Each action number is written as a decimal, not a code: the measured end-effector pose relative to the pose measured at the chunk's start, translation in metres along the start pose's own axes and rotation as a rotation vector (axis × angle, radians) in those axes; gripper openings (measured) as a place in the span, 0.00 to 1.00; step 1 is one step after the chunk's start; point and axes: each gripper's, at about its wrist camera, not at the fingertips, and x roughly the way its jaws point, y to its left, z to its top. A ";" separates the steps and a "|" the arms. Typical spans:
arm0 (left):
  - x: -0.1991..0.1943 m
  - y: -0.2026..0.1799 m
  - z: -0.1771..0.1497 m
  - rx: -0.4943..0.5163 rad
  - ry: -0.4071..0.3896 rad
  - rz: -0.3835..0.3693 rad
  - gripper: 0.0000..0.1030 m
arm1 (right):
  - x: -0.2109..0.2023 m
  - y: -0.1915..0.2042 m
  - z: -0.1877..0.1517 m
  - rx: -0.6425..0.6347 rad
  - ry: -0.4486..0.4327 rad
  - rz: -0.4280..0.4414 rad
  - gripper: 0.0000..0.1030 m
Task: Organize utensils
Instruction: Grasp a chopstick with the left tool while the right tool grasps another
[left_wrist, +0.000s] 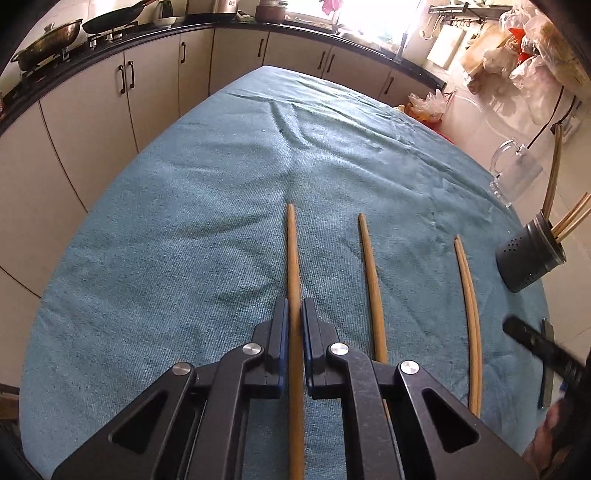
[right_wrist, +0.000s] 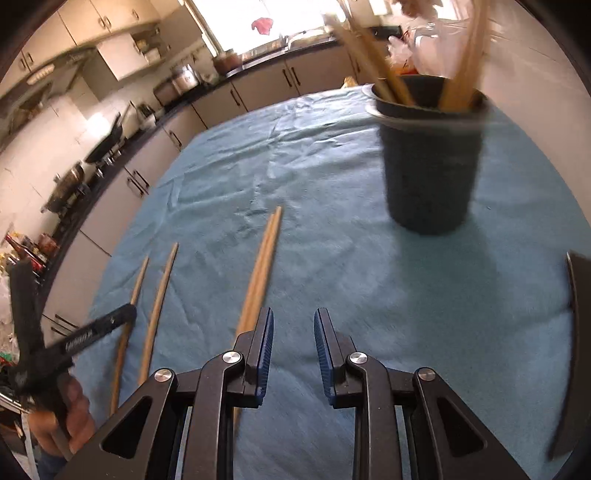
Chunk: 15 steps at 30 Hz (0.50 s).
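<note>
Now our left gripper (left_wrist: 295, 306) is clamped on one chopstick (left_wrist: 291, 251) lying on the blue cloth (left_wrist: 184, 221); right gripper (right_wrist: 293, 328) is parted, empty. Risk, we judge: thin stick pivots or slips when lifted toward holder (right_wrist: 430, 162).

Teal ribbed cloth (left_wrist: 221, 221), tan chopsticks (left_wrist: 371, 280), dark grey perforated holder (left_wrist: 528, 258)

Setting identified as a home kitchen: a long black countertop (left_wrist: 207, 27) over beige cabinet doors with dark handles (left_wrist: 155, 85), dark woks on a gas hob (left_wrist: 66, 35), and a bright window (right_wrist: 236, 22) are seen.
</note>
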 end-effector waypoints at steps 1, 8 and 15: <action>0.000 0.000 -0.001 0.004 -0.003 0.000 0.08 | 0.004 0.003 0.005 0.005 0.014 0.009 0.24; -0.001 0.001 -0.002 0.013 -0.014 -0.016 0.08 | 0.041 0.017 0.030 0.004 0.108 -0.047 0.20; -0.001 0.004 -0.001 0.009 -0.003 -0.031 0.08 | 0.054 0.032 0.037 -0.043 0.162 -0.136 0.14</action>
